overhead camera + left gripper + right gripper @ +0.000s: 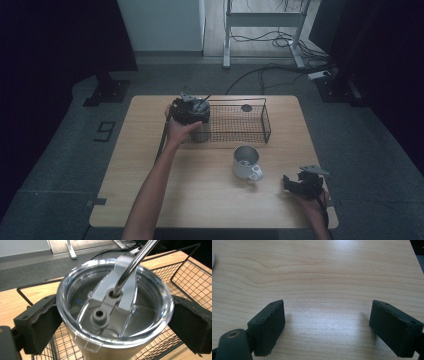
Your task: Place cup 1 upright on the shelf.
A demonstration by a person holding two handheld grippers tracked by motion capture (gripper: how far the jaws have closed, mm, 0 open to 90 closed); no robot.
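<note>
A steel tumbler (100,317) with a clear lid and a metal straw (132,265) stands upright at the left end of the black wire basket (266,122). My left gripper (115,315) is shut on it, one jaw pressed on each side just under the lid. In the high view the left gripper (192,114) and the hand cover most of the tumbler (201,134). At the table's front right my right gripper (288,182) lies low with its jaws pointing left. Its jaws stand wide apart over bare wood, so the right gripper (327,322) is open and holds nothing.
A pale metal mug (246,161) with its handle to the front right stands in front of the basket, left of the right gripper. A small dark disc (246,107) lies at the basket's back. The basket mesh (192,275) surrounds the tumbler. The wooden table (150,190) ends just behind the basket.
</note>
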